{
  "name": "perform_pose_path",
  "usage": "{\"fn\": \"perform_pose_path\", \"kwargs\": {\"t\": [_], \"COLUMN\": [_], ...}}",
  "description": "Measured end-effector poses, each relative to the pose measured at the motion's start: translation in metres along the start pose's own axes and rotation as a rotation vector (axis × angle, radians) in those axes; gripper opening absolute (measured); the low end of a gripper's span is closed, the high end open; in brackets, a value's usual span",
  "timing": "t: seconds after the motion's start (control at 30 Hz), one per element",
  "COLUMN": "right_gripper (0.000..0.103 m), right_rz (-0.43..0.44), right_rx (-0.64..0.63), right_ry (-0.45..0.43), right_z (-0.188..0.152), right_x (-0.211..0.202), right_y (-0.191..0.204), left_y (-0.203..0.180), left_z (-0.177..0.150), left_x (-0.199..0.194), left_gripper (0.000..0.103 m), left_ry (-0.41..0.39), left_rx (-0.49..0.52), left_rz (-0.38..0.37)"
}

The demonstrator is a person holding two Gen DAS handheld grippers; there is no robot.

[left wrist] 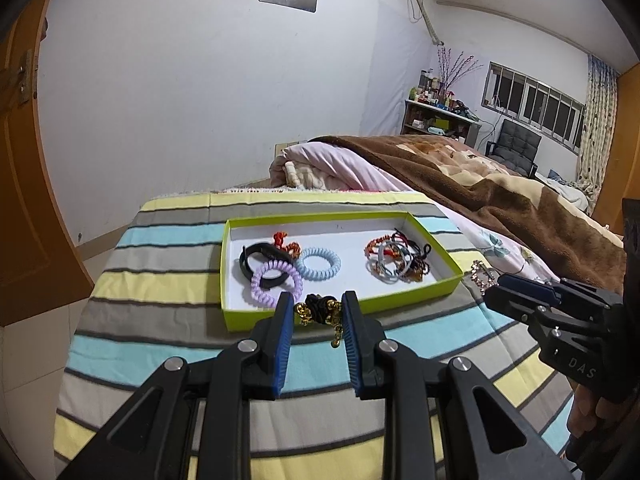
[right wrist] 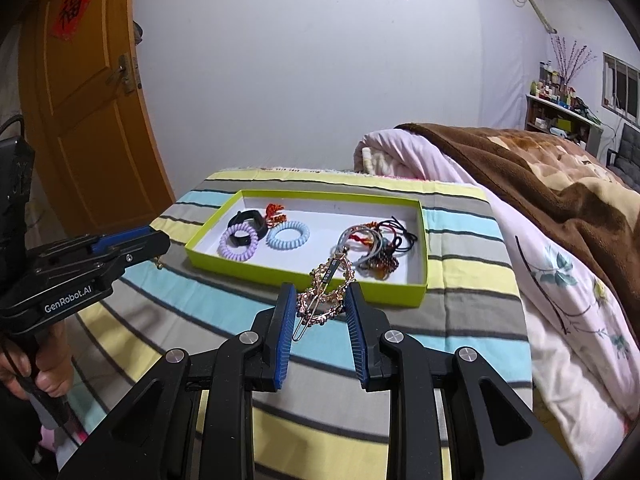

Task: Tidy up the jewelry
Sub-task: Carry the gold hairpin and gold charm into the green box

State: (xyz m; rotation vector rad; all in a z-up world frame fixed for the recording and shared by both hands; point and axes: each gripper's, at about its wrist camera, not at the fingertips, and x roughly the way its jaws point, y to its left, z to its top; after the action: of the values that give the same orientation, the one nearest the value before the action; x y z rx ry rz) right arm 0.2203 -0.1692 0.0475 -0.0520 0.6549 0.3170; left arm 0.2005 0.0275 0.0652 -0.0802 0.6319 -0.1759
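A lime-green tray [left wrist: 304,312] [right wrist: 422,236] lies on the striped cloth and holds coil hair ties, a black band and a tangle of cords. My left gripper [left wrist: 316,312] is shut on a black hair tie with gold charms [left wrist: 320,310], held just in front of the tray's near rim. My right gripper [right wrist: 320,300] is shut on a rose-gold jewelled hair clip [right wrist: 324,300], held near the tray's near right corner. In the left wrist view the right gripper [left wrist: 494,294] and the clip [left wrist: 482,274] show at the right.
Inside the tray lie a purple coil tie [left wrist: 272,284] [right wrist: 239,246], a blue coil tie [left wrist: 320,264] [right wrist: 288,236], a black band [left wrist: 260,258], and a pile of cords [left wrist: 396,258] [right wrist: 376,246]. A bed with a brown blanket [left wrist: 500,184] lies to the right. A wooden door [right wrist: 88,96] stands at the left.
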Motion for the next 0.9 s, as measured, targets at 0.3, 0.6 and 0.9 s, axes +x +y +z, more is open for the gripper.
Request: {"fn": "perform_pose_path", "kwargs": {"t": [0.3, 0.6, 0.9], "right_gripper": [0.026, 0.026, 0.026], "right_rz": [0.004, 0.007, 0.026], "right_rx": [-0.032, -0.034, -0.029], "right_ry": [-0.002, 0.026, 0.091], "right_z": [0.024, 0.038, 0.033], "right_x": [0.027, 0.068, 0.109], "right_y": [-0.004, -0.015, -0.020], "left_y": [0.004, 0.014, 0.016], "left_z": [0.020, 0.027, 0.020], "left_x": [0.032, 0.068, 0.096], "left_gripper": [0.025, 0.025, 0.025], "left_ry": [-0.005, 0.015, 0.067], "left_rx": [0.021, -0.003, 0.018], "left_rz": [-0.019, -0.019, -0.026]}}
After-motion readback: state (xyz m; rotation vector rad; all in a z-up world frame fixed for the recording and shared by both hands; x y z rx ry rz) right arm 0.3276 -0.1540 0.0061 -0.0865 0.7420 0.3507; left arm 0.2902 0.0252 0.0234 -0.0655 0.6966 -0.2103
